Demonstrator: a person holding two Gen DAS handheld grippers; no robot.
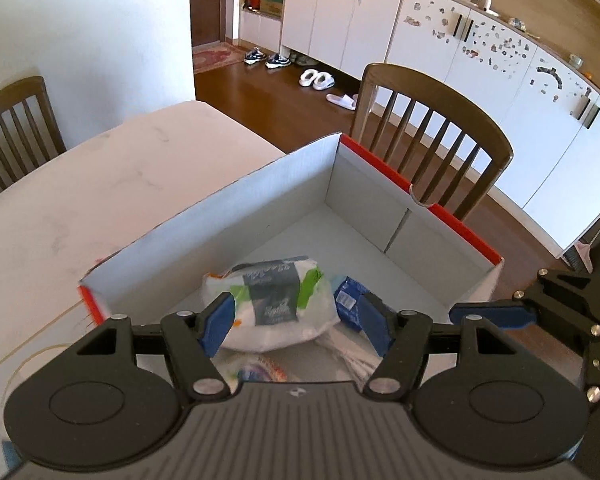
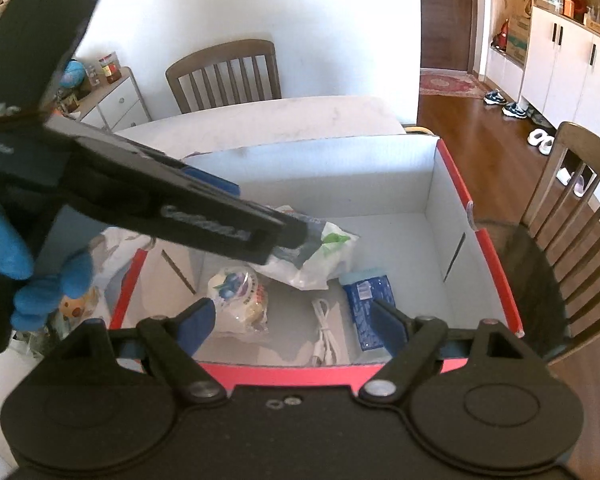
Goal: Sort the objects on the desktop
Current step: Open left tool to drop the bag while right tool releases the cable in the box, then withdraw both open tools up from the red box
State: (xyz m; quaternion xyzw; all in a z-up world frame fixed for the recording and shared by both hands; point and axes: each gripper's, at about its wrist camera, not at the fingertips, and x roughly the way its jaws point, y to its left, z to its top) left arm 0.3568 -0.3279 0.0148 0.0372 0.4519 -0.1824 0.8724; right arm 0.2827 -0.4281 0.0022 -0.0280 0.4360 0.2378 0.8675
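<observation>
Sorting well along, both tools apart and empty

Box [image 2: 452,184] at frame centre holds tissue pack [image 1: 276,304], blue packet [image 2: 366,300], snack cup [image 2: 240,296], white cable [image 2: 324,336] (more clutter on table [image 1: 60,208], lower left); left tool [image 1: 298,322], right tool [image 2: 294,322] above

Both views are taken steeply downward, close above the open box [image 1: 364,184], w/ own fingers [image 1: 220,320] in the foreground. Left wrist is faced toward chair and cabinets; right wrist toward wall. Box interior [image 2: 380,232] is shared.
</observation>
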